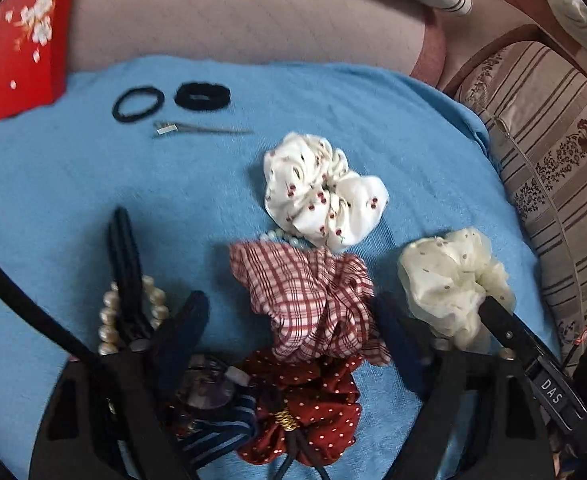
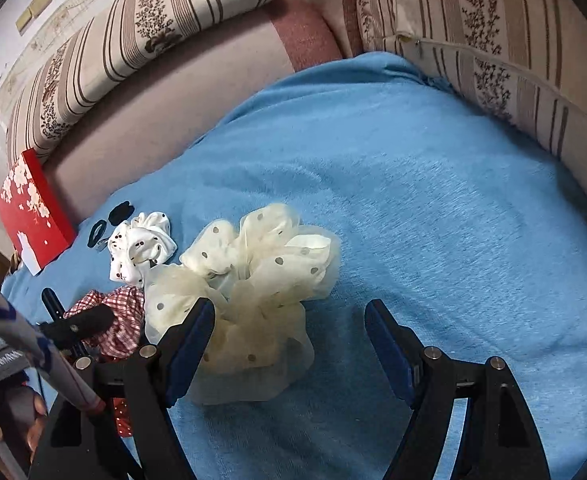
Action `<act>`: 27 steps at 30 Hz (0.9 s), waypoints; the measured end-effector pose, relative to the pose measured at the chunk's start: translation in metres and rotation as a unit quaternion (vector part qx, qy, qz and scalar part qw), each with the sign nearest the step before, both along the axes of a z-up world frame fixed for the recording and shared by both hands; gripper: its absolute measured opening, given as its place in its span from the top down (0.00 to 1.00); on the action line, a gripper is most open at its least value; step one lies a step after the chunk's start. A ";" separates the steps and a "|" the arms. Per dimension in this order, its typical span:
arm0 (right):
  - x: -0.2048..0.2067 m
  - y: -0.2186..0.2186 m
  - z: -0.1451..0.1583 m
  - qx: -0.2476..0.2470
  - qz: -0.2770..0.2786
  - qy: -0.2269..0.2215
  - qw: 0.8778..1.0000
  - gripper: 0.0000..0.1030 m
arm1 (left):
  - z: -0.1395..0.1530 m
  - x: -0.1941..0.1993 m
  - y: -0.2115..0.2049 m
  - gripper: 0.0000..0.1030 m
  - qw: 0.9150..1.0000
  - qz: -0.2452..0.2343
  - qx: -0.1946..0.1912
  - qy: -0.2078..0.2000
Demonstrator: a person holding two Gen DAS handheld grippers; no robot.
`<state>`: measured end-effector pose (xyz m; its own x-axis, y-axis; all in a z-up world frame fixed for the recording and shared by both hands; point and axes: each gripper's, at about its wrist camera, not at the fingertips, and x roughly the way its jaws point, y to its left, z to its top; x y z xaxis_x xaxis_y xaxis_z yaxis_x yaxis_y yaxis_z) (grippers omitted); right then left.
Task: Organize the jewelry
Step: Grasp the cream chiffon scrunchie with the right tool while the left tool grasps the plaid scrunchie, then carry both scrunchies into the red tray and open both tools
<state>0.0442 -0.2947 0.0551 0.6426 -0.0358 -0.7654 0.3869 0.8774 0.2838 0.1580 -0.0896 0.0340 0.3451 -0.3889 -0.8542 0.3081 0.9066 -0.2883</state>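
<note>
Four fabric scrunchies lie on the blue towel [image 1: 73, 200]: a white cherry-print scrunchie [image 1: 321, 192] toward the far middle, a red plaid scrunchie [image 1: 313, 300] just near of it and touching it, a dark red dotted scrunchie [image 1: 313, 408] nearest the camera, and a cream dotted scrunchie [image 2: 249, 284] off to the right. The left gripper [image 1: 293, 328] stands wide open, its two blue-padded fingers on either side of the plaid scrunchie and holding nothing. The right gripper [image 2: 289, 320] is also spread wide; its left finger lies against the near edge of the cream scrunchie, its right finger over bare towel, with nothing clamped. A pearl bracelet [image 1: 109, 320] sits at the near left, with a dark hair tie [image 1: 127, 264] lying across it. At the far left of the towel are a thin black hair band [image 1: 137, 104], a thick black hair band [image 1: 201, 96] just beside it, and a metal hair clip [image 1: 197, 128] near of both. A red floral box [image 1: 17, 44] stands at the towel's far left edge, and striped cushions [image 2: 513, 60] border the right.
</note>
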 end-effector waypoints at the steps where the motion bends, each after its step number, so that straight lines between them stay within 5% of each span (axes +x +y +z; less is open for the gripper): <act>1: 0.001 0.001 -0.001 0.003 0.001 0.000 1.000 0.27 | -0.003 0.000 -0.001 0.43 1.000 -0.004 -0.002 0.010; 3: 0.005 0.003 -0.003 0.007 0.008 0.003 1.000 0.46 | -0.009 -0.001 -0.005 0.80 0.999 -0.011 -0.004 0.032; 5: 0.007 0.007 -0.006 0.018 0.020 0.008 1.000 0.78 | -0.008 -0.005 -0.007 0.84 1.000 -0.009 -0.005 0.030; 8: 0.005 0.012 0.002 0.019 0.029 -0.005 0.999 0.89 | 0.002 -0.014 -0.006 0.86 1.000 -0.013 -0.009 0.018; 19: -0.025 0.057 0.068 -0.049 0.059 -0.091 0.993 0.91 | 0.090 -0.078 0.064 0.87 0.996 -0.001 -0.059 -0.071; 27: -0.052 0.101 0.094 -0.076 0.090 -0.123 0.985 0.91 | 0.130 -0.123 0.167 0.87 0.984 0.074 -0.088 -0.136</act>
<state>-0.0075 -0.1938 0.1486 0.8145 -0.0069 -0.5801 0.1572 0.9652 0.2091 0.0348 0.0769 0.1636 0.6158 -0.4515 -0.6457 0.2649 0.8905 -0.3700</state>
